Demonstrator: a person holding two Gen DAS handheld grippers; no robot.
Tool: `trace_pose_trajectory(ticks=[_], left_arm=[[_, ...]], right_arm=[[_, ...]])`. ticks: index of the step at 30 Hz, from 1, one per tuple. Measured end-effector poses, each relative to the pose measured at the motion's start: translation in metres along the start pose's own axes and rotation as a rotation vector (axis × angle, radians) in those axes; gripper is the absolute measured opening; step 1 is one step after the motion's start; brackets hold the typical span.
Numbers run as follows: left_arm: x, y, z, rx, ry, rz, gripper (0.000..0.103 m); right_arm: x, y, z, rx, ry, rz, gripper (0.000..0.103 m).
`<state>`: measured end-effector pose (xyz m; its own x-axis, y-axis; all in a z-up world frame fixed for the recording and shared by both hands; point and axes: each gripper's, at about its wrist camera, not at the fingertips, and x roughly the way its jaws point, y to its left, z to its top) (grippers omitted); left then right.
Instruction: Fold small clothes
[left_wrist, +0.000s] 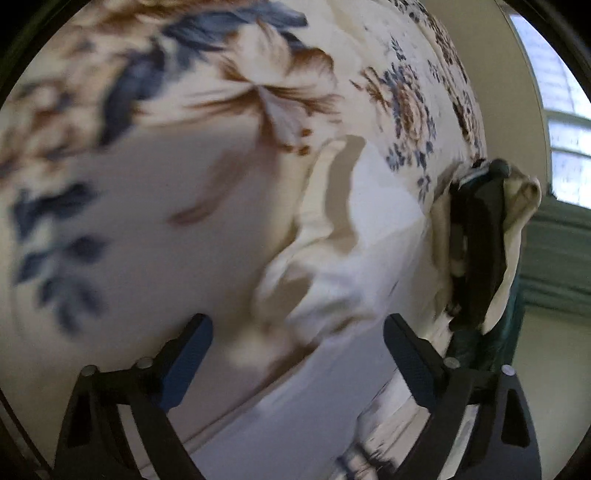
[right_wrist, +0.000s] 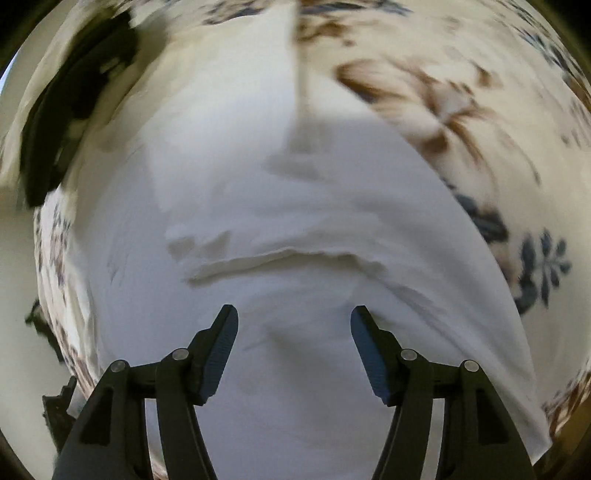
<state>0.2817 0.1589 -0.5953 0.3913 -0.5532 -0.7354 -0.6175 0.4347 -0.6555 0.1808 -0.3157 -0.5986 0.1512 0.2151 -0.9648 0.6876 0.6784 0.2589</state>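
White garment (right_wrist: 295, 206) is soft matt cloth, lightly creased; floral sheet (left_wrist: 229, 92) is matt printed fabric; gripper fingers (right_wrist: 173, 398) are matt black plastic with ribbed blue pads (right_wrist: 221, 350) and shiny metal pins (right_wrist: 181, 354)

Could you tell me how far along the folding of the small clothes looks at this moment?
Done: the white garment lies spread on the floral bedsheet, with one fold edge across its middle. In hand: nothing; the right tool hovers open over it and the left tool is open above a rumpled part. Left: further folds, and a pile with a dark garment at the bed's edge looks unfolded.
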Motion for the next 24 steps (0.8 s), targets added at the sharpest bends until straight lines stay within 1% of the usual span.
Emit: trace_pose_trajectory(ticks=[1,2,3,4,5,7,8,9,10,11,13,14,15,17,18,19,20,21,22,23,24], left_arm=[[0.004,-0.007,0.003,0.016,-0.014,0.011,0.060],[0.008,-0.016,0.007,0.050,-0.022,0.032,0.024],[0.011,-0.023,0.011,0.079,-0.032,0.053,0.005],[0.011,-0.030,0.014,0.110,-0.056,0.074,0.006],[0.009,-0.037,0.017,0.142,-0.089,0.078,0.006],[-0.002,-0.068,0.009,0.293,-0.152,0.119,0.005],[-0.004,-0.086,0.004,0.393,-0.181,0.142,0.005],[-0.007,-0.111,-0.012,0.529,-0.211,0.164,0.005],[-0.007,-0.131,-0.029,0.651,-0.222,0.173,0.005],[-0.002,-0.155,-0.054,0.785,-0.216,0.191,0.005],[0.013,-0.179,-0.093,0.951,-0.158,0.194,0.005],[0.027,-0.188,-0.116,1.039,-0.114,0.222,0.006],[0.045,-0.193,-0.141,1.133,-0.047,0.266,0.010],[0.069,-0.187,-0.177,1.238,0.076,0.321,0.011],[0.077,-0.178,-0.193,1.270,0.116,0.370,0.011],[0.077,-0.171,-0.198,1.273,0.121,0.385,0.011],[0.072,-0.163,-0.201,1.264,0.128,0.381,0.018],[0.065,-0.154,-0.200,1.244,0.138,0.371,0.037],[0.058,-0.145,-0.196,1.220,0.144,0.379,0.049],[0.052,-0.138,-0.191,1.200,0.133,0.398,0.076],[0.044,-0.132,-0.180,1.178,0.114,0.413,0.088]], right_arm=[[0.000,-0.003,0.001,-0.002,0.000,-0.003,0.066],[-0.002,-0.005,0.002,-0.013,-0.002,-0.014,0.066],[-0.005,-0.005,0.004,-0.021,-0.007,-0.019,0.066],[-0.009,-0.008,0.003,-0.030,-0.015,-0.020,0.066],[-0.009,-0.003,0.006,-0.034,-0.018,-0.020,0.066],[-0.017,-0.007,0.010,-0.033,-0.028,-0.016,0.066],[-0.022,-0.014,0.011,-0.024,-0.036,-0.008,0.066],[-0.027,-0.011,0.013,-0.015,-0.039,-0.005,0.066],[-0.031,-0.014,0.013,-0.008,-0.041,-0.002,0.066],[-0.035,-0.020,0.013,0.004,-0.044,0.006,0.066],[-0.044,-0.030,0.019,0.020,-0.046,0.017,0.066],[-0.050,-0.036,0.020,0.025,-0.045,0.021,0.066],[-0.053,-0.040,0.020,0.027,-0.045,0.023,0.066],[-0.064,-0.049,0.020,0.028,-0.041,0.019,0.066],[-0.067,-0.047,0.024,0.027,-0.040,0.014,0.066],[-0.071,-0.044,0.024,0.025,-0.039,0.009,0.066],[-0.077,-0.045,0.024,0.017,-0.039,0.008,0.066],[-0.081,-0.044,0.024,0.007,-0.039,0.006,0.066],[-0.088,-0.045,0.025,-0.009,-0.041,0.005,0.066],[-0.095,-0.042,0.026,-0.040,-0.047,0.010,0.066],[-0.097,-0.035,0.026,-0.064,-0.048,0.012,0.066]])
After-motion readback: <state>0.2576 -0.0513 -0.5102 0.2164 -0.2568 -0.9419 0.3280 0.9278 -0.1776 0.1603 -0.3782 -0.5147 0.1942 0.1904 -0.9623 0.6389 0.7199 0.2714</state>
